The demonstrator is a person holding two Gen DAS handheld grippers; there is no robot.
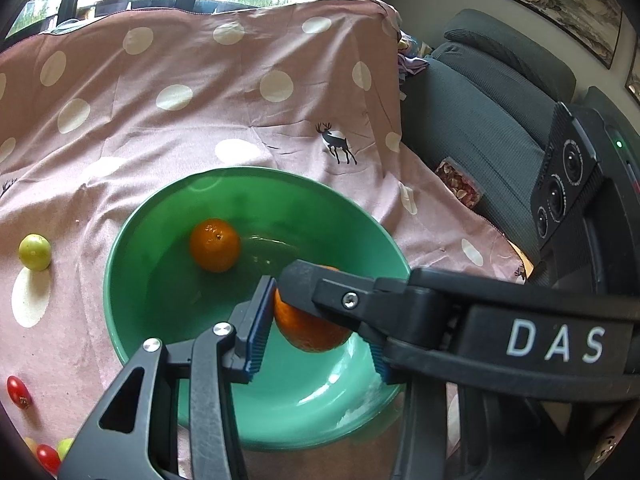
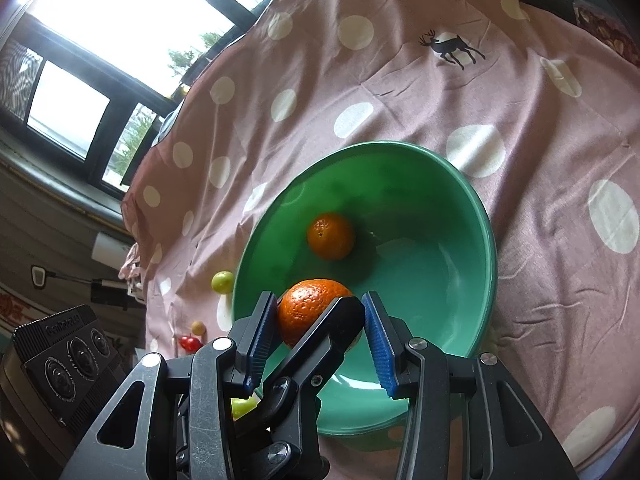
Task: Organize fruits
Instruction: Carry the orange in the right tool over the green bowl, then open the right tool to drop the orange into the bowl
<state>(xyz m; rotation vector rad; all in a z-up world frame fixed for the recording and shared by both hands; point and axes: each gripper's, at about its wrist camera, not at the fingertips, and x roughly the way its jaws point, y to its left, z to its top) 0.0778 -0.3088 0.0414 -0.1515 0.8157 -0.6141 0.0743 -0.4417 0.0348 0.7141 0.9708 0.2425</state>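
Left wrist view: left gripper (image 1: pixel 320 320) is clamped on a dimpled orange mandarin (image 1: pixel 304 336) low inside the green plastic bowl (image 1: pixel 120 264), with the right gripper (image 1: pixel 308 288) crossing over it. A second smooth mandarin (image 1: pixel 215 245) already lies ahead of the pads, while a small yellow-green round fruit (image 1: pixel 35 251) and a red cherry tomato (image 1: pixel 18 392) wait on the cloth, off left. Right wrist view: one right pad touches the fruit and the left finger blocks the other, so its grip is unclear; judged under half done.
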